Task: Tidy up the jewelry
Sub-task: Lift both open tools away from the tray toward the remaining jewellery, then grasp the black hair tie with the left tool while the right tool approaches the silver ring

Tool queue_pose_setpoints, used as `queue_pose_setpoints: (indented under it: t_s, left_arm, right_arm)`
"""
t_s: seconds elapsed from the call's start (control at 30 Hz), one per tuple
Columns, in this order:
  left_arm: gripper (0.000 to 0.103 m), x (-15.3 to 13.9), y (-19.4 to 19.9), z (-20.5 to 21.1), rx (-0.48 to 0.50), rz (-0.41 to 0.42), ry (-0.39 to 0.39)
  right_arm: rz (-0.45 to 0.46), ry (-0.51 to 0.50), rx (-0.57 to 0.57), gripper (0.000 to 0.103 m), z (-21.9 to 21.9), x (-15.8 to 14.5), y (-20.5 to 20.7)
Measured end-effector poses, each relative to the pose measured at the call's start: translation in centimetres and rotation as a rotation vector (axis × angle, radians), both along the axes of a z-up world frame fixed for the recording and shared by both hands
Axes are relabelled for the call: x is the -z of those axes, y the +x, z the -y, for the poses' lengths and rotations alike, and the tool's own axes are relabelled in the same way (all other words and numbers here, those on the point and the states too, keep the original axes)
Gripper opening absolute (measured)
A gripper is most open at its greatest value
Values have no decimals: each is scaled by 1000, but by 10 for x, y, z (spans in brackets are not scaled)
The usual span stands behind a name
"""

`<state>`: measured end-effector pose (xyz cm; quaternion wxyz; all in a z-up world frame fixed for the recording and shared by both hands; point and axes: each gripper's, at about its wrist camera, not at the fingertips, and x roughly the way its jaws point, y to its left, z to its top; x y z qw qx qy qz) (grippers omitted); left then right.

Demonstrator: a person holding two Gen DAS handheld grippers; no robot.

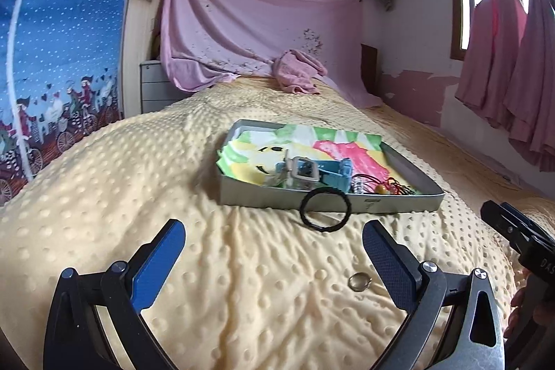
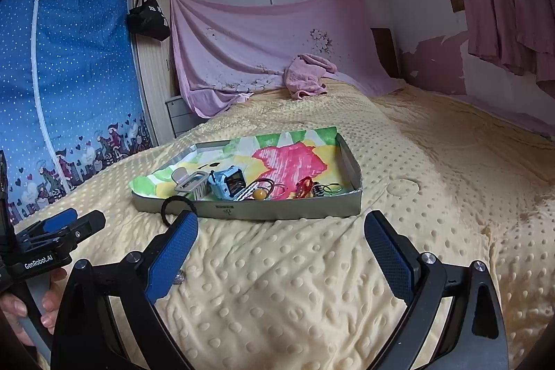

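dimpled yellow blanket (image 1: 138,196); grey rectangular tray (image 1: 312,198), round black hair tie (image 1: 325,209) leaning

Matt metal tray (image 1: 333,201), bumpy plush cloth blanket (image 1: 138,196), shiny metal ring (image 1: 359,281)

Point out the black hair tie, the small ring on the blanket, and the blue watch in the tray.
black hair tie (image 1: 325,209), left wrist view, on its right band against the tray wall.
small ring (image 1: 359,282), left wrist view, on its metal band.
blue watch (image 2: 227,182), right wrist view, on its case.
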<state>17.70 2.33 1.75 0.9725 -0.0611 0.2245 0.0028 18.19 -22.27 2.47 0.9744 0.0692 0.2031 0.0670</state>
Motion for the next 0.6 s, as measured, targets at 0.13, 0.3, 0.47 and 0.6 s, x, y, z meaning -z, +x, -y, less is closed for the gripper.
queue_pose_setpoints:
  t_s: [0.13,0.3,0.47,0.6]
  left_arm:
    - [103,0,1,-1,-14,-8,26]
    - [103,-4,7,-5,-38,-26,58]
    - [103,-2,17,-6,-45,-41,68]
    - [103,6,26,-5,-46,-65,75]
  right_arm:
    - [1,-10,-16,95,-6,1,-3]
    - [-3,-52,-84,94,-20,2,-3]
    - [-45,-108,-172,94,-42,8,0]
    - [-110,-146,-219,94,-54,18,9]
